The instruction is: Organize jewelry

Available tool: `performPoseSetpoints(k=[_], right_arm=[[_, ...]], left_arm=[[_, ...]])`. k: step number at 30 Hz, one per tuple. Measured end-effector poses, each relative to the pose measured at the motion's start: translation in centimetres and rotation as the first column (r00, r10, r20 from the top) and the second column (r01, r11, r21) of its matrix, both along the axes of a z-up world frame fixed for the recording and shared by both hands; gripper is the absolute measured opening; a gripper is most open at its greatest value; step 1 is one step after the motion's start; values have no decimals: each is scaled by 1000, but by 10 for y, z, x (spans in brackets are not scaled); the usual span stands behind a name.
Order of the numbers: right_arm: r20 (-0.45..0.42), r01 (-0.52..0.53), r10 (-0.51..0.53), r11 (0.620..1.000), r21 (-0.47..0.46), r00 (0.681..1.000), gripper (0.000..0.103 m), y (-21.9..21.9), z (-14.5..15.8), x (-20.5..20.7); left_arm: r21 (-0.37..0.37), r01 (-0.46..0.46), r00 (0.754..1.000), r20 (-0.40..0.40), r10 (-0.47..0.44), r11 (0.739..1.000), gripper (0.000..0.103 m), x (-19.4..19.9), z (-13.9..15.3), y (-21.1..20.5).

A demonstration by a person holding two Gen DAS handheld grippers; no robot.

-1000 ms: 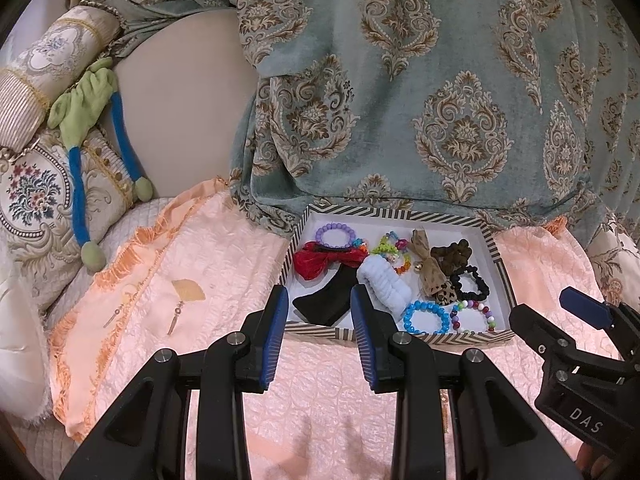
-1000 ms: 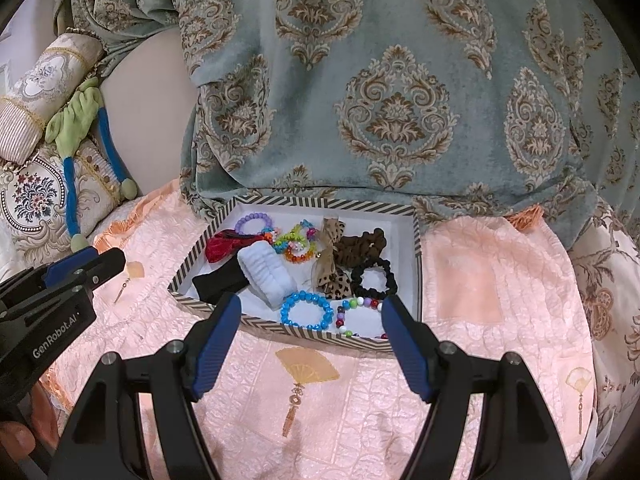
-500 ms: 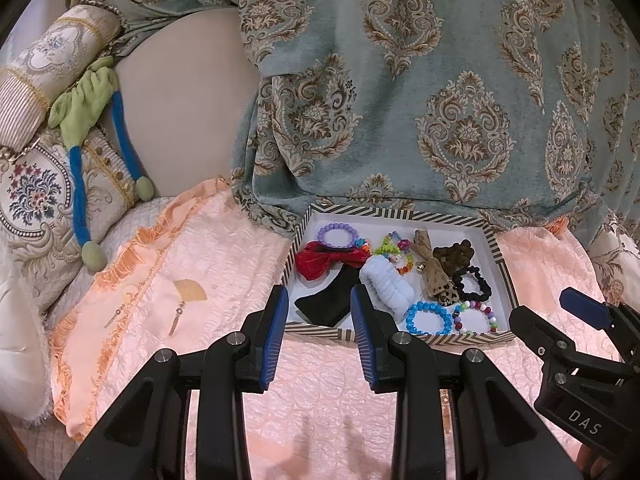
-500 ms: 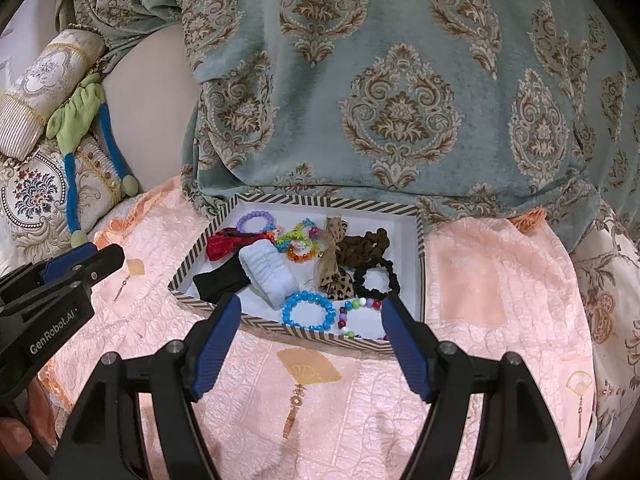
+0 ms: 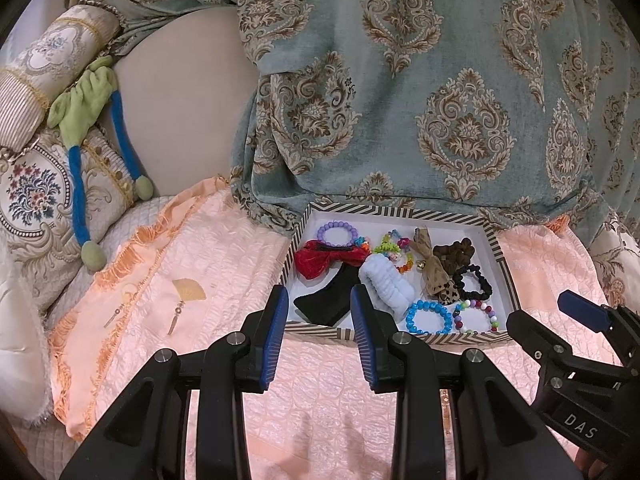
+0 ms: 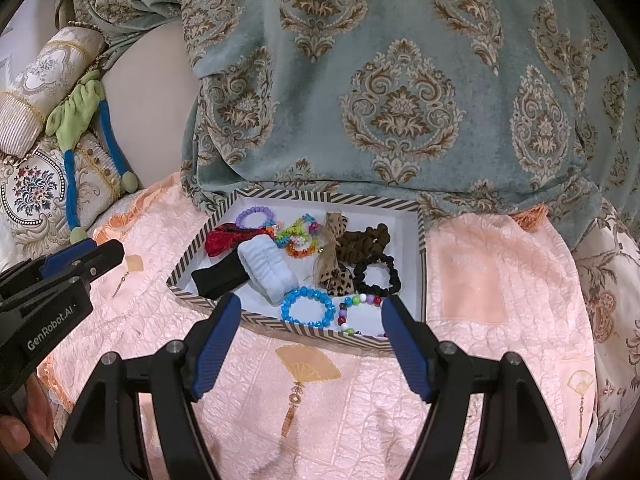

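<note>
A striped box [image 6: 421,240] full of bracelets [image 6: 307,306] and hair ties [image 6: 376,275] is set on a pink blanket [image 6: 500,300]. The left tongs [image 5: 319,312] are parted a little, the right tongs [image 6: 311,322] wide; nothing is held, and both are kept above the blanket near the box.

I see a home, a bedroom or sitting corner by its furnishings. A peach quilted satin bedspread [image 5: 224,264] covers a soft surface, and behind it hangs a teal damask curtain [image 5: 420,92]. Left of the bedspread lie an embroidered floral cushion [image 5: 32,196], a striped bolster pillow [image 5: 44,68] and a green-and-blue plush toy [image 5: 88,112].
</note>
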State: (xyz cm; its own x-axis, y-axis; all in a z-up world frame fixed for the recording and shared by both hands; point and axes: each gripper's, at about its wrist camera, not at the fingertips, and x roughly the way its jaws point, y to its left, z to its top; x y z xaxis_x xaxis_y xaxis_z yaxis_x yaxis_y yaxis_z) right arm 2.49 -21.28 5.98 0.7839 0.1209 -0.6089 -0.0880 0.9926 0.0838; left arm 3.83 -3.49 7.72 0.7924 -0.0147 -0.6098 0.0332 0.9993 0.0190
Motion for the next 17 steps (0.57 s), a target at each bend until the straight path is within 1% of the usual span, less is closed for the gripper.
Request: performPoseSetpoints(k=[9, 13, 17], right_arm=[[-13, 9, -9, 1000, -2, 1000, 76, -7, -6, 2], [-33, 27, -26, 1000, 9, 999, 76, -16, -15, 6], [-40, 36, -36, 999, -3, 999, 76, -29, -21, 8]], left_arm=[[3, 14, 1000, 5, -14, 1000, 16, 2, -6, -3], [5, 15, 1000, -2, -15, 1000, 16, 4, -9, -5], [6, 14, 1000, -7, -14, 1000, 16, 7, -12, -4]])
